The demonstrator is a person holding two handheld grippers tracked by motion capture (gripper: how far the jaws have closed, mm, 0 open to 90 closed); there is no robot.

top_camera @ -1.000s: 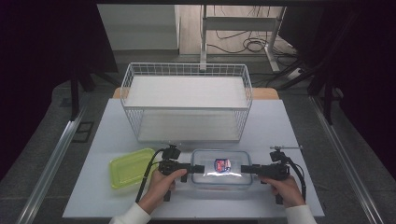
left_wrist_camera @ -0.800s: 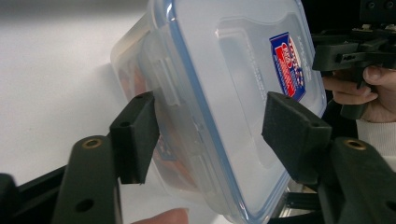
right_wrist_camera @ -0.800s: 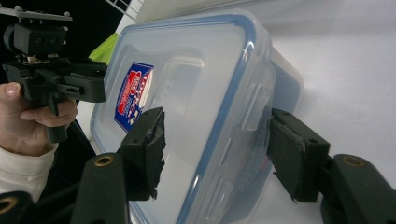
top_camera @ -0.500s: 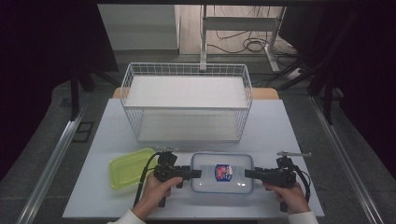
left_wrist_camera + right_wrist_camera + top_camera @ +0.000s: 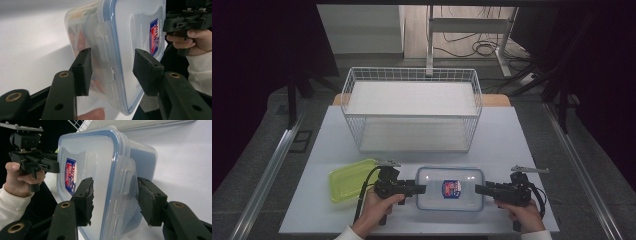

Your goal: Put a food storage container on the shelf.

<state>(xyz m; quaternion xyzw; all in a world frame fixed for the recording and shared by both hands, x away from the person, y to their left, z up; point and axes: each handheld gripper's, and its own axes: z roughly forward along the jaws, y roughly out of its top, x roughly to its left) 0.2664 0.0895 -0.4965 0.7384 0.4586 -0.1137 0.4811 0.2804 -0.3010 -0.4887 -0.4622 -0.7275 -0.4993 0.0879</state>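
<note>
A clear food box (image 5: 450, 188) with a blue-rimmed lid and a red and blue label lies flat near the table's front edge. My left gripper (image 5: 421, 189) is at its left end, open, jaws straddling the side latch (image 5: 102, 42) without closing on it. My right gripper (image 5: 479, 189) is at the right end, open, with its jaws either side of the other latch (image 5: 126, 180). Food shows through the box wall (image 5: 80, 40). Each gripper view also shows the other hand holding its gripper beyond the box (image 5: 85, 170).
A shallow yellow-green container (image 5: 352, 179) lies just left of my left hand. A large white wire basket (image 5: 412, 110) stands across the back of the white table (image 5: 522, 145). Dark floor and metal rails flank the table.
The box has shifted slightly toward the table's front edge, and both hands have come back with it. The right gripper has drawn a little away from the box's end.
</note>
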